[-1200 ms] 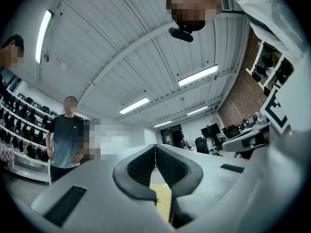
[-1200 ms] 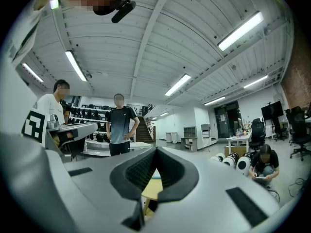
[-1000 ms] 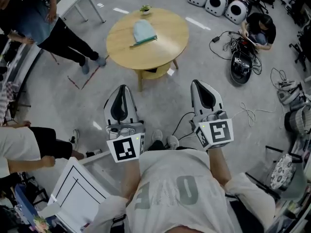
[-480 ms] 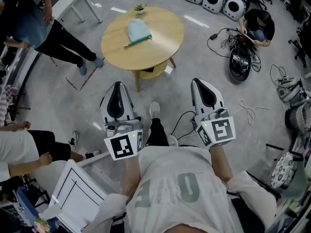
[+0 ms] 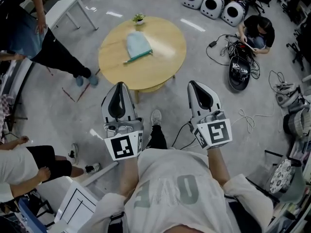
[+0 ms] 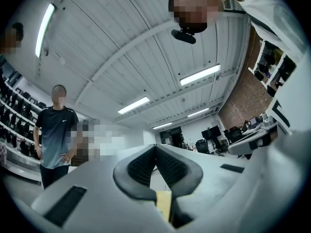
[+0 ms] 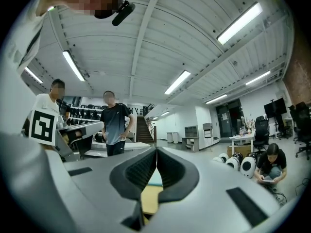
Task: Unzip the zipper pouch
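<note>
A light blue zipper pouch [image 5: 136, 44] with a teal zipper edge lies flat on a round wooden table [image 5: 163, 57] ahead of me. Both grippers are held side by side, short of the table's near edge, pointing towards it. My left gripper [image 5: 119, 85] is shut and empty; in the left gripper view its pads [image 6: 141, 166] meet, with a strip of table [image 6: 163, 205] below them. My right gripper [image 5: 191, 83] is also shut and holds nothing. Under its closed pads [image 7: 167, 168], the right gripper view shows a sliver of the pouch [image 7: 155, 177].
A small potted plant [image 5: 138, 18] stands at the table's far edge. A person [image 5: 43, 38] stands by a white table [image 5: 63, 8] at the left; another sits at lower left [image 5: 19, 164]. At right, a person [image 5: 256, 30] crouches among cables; white pods [image 5: 214, 1] behind.
I have walked towards the table, one foot stepping forward. The table and pouch now sit lower and nearer in the head view. Both grippers stayed shut and moved forward together.
</note>
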`<state>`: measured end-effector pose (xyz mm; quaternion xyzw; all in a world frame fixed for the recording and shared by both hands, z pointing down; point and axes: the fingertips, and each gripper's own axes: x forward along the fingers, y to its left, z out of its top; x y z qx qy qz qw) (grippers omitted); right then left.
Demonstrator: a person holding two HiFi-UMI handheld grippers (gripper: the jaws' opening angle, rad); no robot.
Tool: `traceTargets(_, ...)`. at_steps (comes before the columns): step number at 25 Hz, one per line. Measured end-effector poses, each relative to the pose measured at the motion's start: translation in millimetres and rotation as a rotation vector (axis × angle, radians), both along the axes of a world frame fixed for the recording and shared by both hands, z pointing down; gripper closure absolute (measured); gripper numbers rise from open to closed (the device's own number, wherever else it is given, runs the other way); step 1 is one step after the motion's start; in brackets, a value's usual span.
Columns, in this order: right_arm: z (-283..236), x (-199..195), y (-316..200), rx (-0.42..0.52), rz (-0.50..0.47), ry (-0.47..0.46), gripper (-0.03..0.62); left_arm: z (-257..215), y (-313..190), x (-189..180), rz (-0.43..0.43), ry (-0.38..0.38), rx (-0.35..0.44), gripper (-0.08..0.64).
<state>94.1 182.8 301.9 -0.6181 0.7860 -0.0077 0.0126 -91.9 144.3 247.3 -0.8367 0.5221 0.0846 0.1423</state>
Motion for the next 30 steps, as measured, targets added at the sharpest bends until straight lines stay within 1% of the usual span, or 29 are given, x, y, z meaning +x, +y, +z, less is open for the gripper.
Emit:
traceTargets(4,-5,-9,-61,-0.021,0.019,0.018,0.563,-3,-72,-8,0.004,0.022,-0.018,0.531)
traceTargets(8,-6,-9,-124,-0.030,0.047,0.028,0.563,-3,-143,-3,0.043,0.023,-0.023,0.531)
traceTargets(13,0,-15,-187,-0.036,0.061,0.042,0.563,4,-205,-1,0.073,0.034,-0.037,0.532)
traceTargets(17,2,-23,-222,-0.037,0.053,0.032,0.563,10,-235,-4,0.062,0.045,-0.059,0.532)
traceTargets(23,16,-26,-256,-0.050,-0.005,0.059,0.563,30,-260,3,0.037,0.036,-0.104,0.531)
traceTargets(26,18,-22,-272,-0.046,-0.052,0.080,0.563,30,-268,7,-0.002,0.038,-0.099,0.531)
traceTargets(30,25,-17,-289,-0.046,-0.116,0.082,0.563,32,-278,13,-0.069,0.038,-0.097,0.532)
